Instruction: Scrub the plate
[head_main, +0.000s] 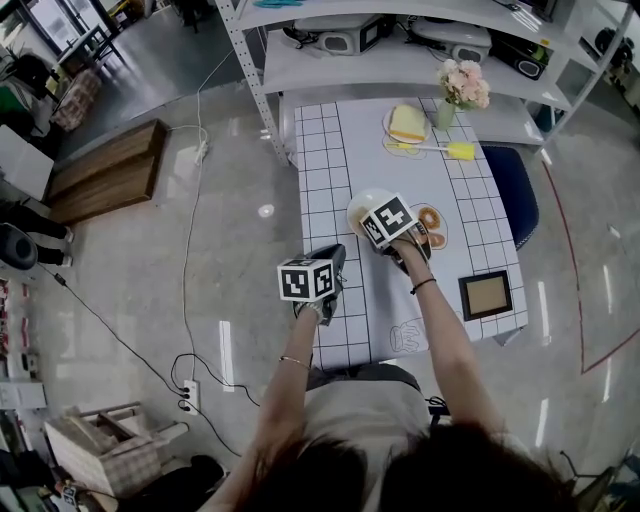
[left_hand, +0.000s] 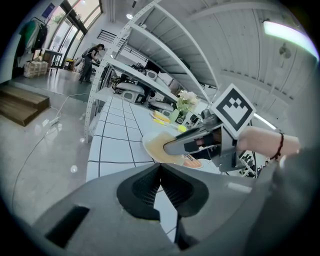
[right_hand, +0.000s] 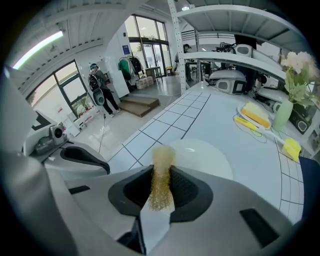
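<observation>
In the head view, the plate (head_main: 366, 200) lies mid-way along the gridded table (head_main: 330, 150), with the right tool (head_main: 374, 222) over its near edge and the left tool (head_main: 336, 258) near it, off the rim. The left gripper view shows the left tool's jaws pressed together on nothing; it would likely serve better steadying the rim. The right gripper view shows the right tool clamped on a golden mesh scrubber (right_hand: 161, 175) aimed at the plate. Press the scrubber flat and sweep in light circles so the plate does not slide.

Left gripper (left_hand: 160, 167) jaws together; right gripper (right_hand: 162, 175) pinching scourer (right_hand: 163, 155).
</observation>
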